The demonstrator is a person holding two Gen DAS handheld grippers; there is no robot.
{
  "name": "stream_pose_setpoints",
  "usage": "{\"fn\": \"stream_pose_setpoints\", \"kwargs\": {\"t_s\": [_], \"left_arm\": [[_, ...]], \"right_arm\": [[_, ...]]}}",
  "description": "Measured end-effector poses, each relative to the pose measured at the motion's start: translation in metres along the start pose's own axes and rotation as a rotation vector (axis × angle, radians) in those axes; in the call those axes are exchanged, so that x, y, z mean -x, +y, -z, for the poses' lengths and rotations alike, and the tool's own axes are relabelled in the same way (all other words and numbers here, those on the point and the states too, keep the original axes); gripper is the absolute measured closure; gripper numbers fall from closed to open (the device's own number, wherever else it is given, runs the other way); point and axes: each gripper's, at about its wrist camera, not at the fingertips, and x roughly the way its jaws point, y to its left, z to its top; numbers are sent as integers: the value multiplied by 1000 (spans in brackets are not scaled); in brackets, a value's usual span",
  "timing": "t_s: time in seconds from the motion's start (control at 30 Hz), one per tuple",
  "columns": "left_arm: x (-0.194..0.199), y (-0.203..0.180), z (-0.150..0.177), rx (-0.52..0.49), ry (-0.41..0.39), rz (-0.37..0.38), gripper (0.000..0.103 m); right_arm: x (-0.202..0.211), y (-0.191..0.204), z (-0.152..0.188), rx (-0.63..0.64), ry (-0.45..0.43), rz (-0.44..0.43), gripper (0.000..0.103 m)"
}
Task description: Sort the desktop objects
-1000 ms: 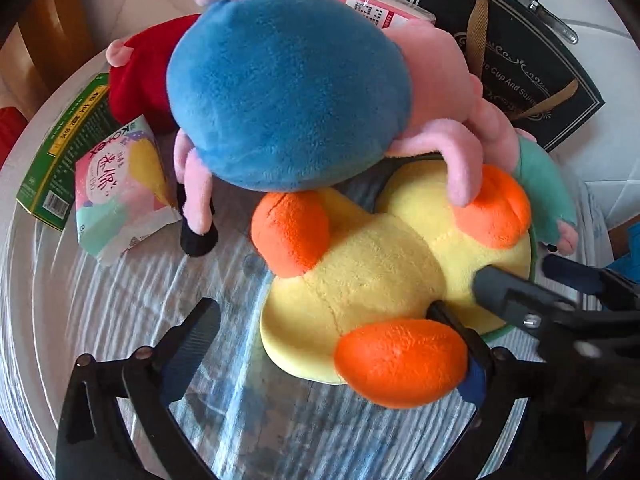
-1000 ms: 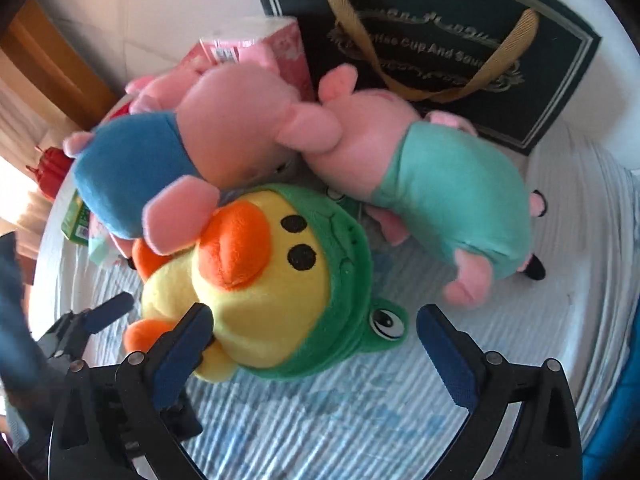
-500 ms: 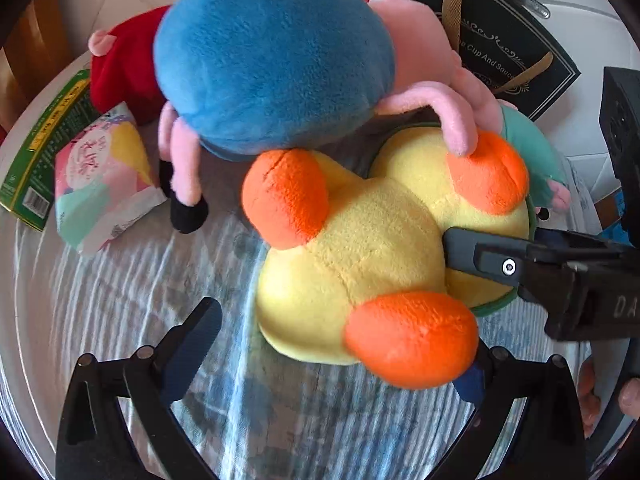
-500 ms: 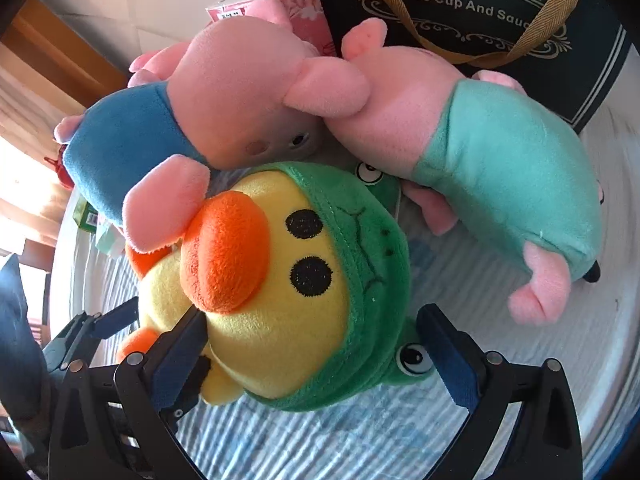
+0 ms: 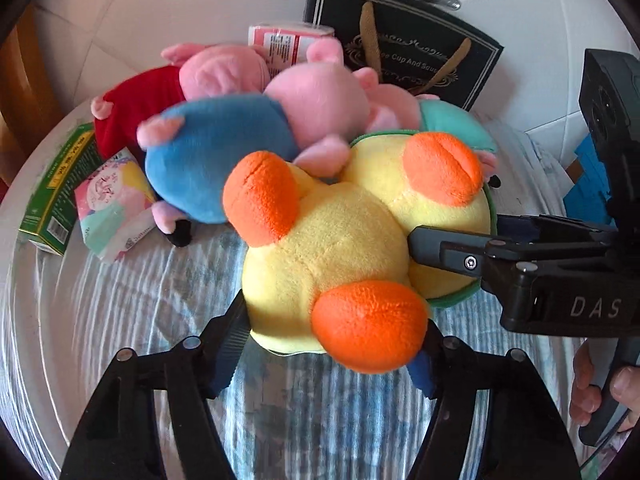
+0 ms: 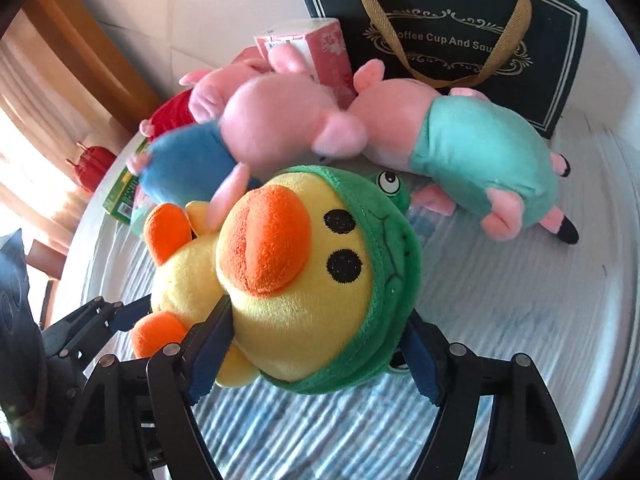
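Note:
A yellow duck plush point(image 5: 340, 240) with orange feet and a green frog hood point(image 6: 396, 264) sits between both grippers. My left gripper point(image 5: 326, 354) is closing on the duck's body, its left pad against the yellow fur and its right pad behind an orange foot. My right gripper point(image 6: 316, 350) is closing on the duck's head, one pad pressed into the yellow cheek and the other on the hood. In the left wrist view the right gripper's finger point(image 5: 440, 246) reaches in from the right. A pig plush in blue point(image 5: 216, 160) leans against the duck's far side.
A pig plush in teal point(image 6: 480, 160) and one in red point(image 5: 132, 108) lie behind. A black gift bag point(image 6: 452, 40) and a pink tissue pack point(image 5: 288, 40) stand at the back. A green box point(image 5: 60, 192) and a pastel packet point(image 5: 112, 204) lie left on the striped cloth point(image 6: 520, 320). A hand point(image 5: 600, 392) holds the right gripper's handle.
Both grippers' jaws have narrowed from wide open onto the duck. The duck has come up toward both cameras. The blue pig has slid off it toward the back.

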Motion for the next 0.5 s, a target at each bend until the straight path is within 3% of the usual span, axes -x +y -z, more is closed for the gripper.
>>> {"fn": "stream_pose_setpoints", "kwargs": {"t_s": [0.2, 0.5], "left_arm": [[63, -9, -3, -52, -89, 10, 39], [160, -69, 36, -132, -259, 44, 39]], "right_arm": [[56, 13, 32, 3, -83, -3, 26], [157, 46, 89, 2, -267, 13, 27]]}}
